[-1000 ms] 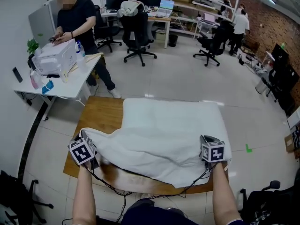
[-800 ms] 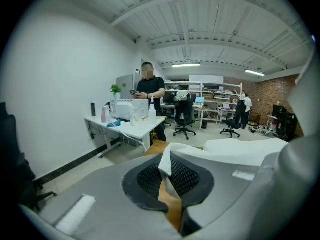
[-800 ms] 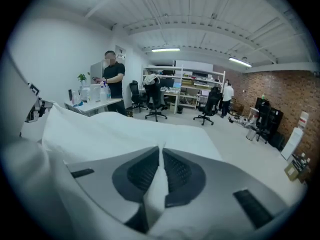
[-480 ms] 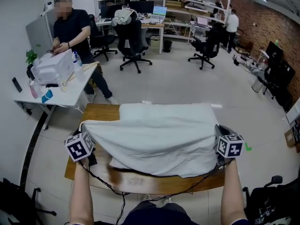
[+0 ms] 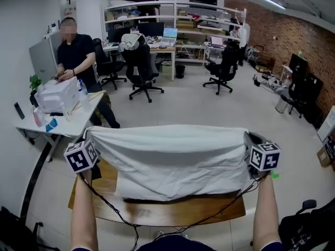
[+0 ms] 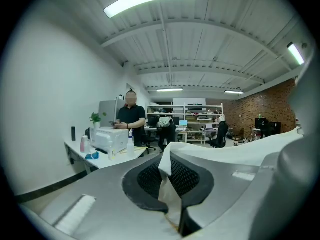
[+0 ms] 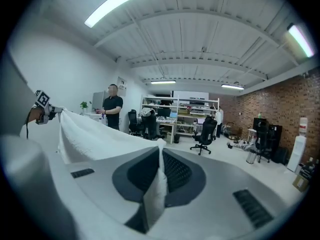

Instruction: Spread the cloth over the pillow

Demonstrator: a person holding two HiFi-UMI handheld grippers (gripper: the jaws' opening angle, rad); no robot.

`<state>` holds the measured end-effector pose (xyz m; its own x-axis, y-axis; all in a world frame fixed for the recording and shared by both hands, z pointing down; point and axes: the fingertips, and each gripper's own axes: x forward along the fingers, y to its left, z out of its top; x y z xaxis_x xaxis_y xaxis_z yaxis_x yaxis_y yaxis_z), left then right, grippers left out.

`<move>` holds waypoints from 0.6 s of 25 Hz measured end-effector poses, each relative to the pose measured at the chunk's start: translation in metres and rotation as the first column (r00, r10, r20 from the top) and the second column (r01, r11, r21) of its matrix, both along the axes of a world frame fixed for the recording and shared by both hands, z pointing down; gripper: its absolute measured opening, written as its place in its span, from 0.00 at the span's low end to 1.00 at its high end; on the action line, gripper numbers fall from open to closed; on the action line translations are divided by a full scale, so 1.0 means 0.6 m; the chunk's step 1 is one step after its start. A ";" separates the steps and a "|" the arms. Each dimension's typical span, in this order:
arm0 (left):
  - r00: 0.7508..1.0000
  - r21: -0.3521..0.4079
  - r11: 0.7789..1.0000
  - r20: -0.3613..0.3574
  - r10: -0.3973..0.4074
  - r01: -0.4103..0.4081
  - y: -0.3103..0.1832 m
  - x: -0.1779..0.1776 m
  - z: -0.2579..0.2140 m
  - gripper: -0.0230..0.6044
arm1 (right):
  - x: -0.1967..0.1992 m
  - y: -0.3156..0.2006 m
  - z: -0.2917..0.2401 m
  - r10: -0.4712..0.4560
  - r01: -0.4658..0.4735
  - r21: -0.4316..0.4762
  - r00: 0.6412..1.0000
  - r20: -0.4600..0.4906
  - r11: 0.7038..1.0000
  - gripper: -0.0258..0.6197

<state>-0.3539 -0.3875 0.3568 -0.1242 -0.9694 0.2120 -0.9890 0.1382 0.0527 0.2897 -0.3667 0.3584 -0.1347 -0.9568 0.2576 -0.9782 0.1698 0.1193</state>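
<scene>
Head view alone shows the wooden table beneath the hanging cloth.

Cloth: stretched between the left gripper fingers and the right gripper fingers, hanging below them.
Tabletop: beneath the fingers, under the cloth's lower edge.
Person: far beyond the left fingers, behind a second tabletop.

The white cloth hangs stretched wide like a curtain, top corners clamped in the left gripper at 9 o'clock and the right gripper at 3, lower edge toward 6, hiding the pillow.
</scene>
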 end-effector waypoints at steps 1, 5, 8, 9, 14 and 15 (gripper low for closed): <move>1.000 0.010 1.000 0.006 0.007 -0.007 -0.004 0.004 -0.013 0.06 | 0.005 -0.002 -0.013 -0.003 0.003 0.014 1.000 0.003 1.000 0.09; 0.999 0.045 0.999 0.031 0.027 -0.029 -0.013 0.026 -0.066 0.06 | 0.027 -0.008 -0.060 0.000 0.000 0.068 1.000 0.002 0.998 0.09; 0.999 0.072 0.997 0.045 0.026 -0.030 -0.021 0.036 -0.099 0.06 | 0.037 -0.018 -0.098 0.000 0.001 0.115 1.000 -0.003 0.993 0.09; 0.999 0.081 0.996 0.047 0.027 -0.031 -0.024 0.038 -0.108 0.06 | 0.040 -0.022 -0.111 -0.001 0.001 0.130 1.000 -0.002 0.992 0.09; 0.996 0.128 0.991 0.091 0.024 -0.035 -0.029 0.053 -0.155 0.06 | 0.053 -0.035 -0.164 0.002 0.001 0.174 1.000 -0.016 0.985 0.09; 0.996 0.134 0.990 0.091 0.024 -0.036 -0.027 0.055 -0.160 0.06 | 0.055 -0.035 -0.170 0.002 0.002 0.180 1.000 -0.018 0.984 0.09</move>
